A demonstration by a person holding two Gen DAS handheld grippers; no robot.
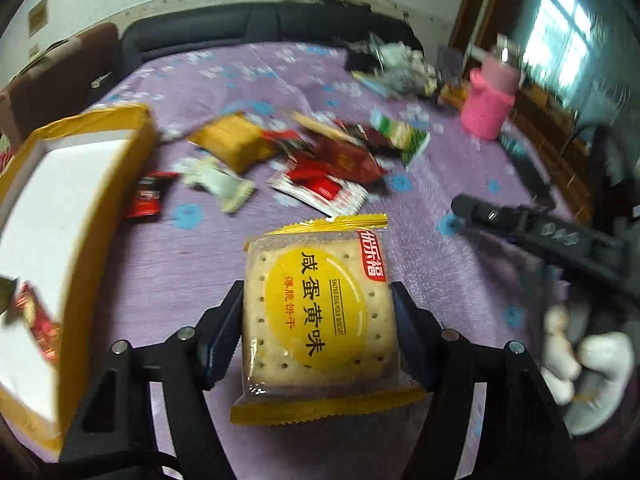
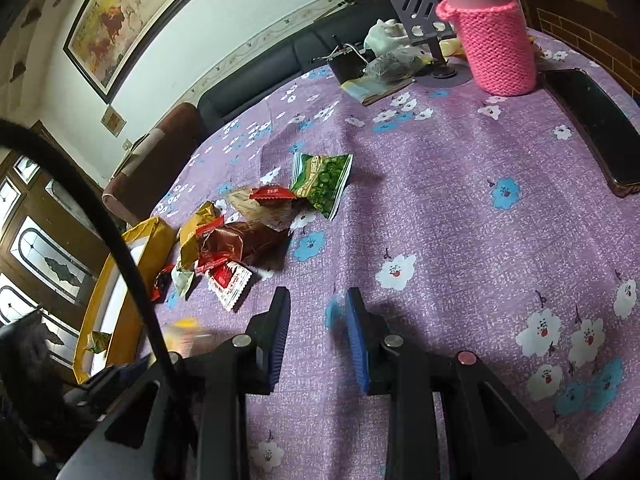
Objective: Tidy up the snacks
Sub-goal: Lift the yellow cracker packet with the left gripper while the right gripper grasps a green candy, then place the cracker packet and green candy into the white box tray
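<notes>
My left claw [image 1: 318, 322] pinches a biscuit packet [image 1: 320, 312] by its two side edges, holding it above the purple table [image 1: 160, 264]. My right claw [image 2: 318, 336] hangs spread and empty over the cloth. The remaining snacks [image 2: 256, 236] lie heaped near the yellow box [image 1: 76, 184], which holds one packet.

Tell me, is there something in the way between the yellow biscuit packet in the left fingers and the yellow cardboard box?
Nothing visible blocks it. The yellow salted egg yolk biscuit packet sits between the left gripper fingers, and only bare purple flowered tablecloth lies between it and the yellow cardboard box. The small red wrapper lies farther back beside the box.
</notes>
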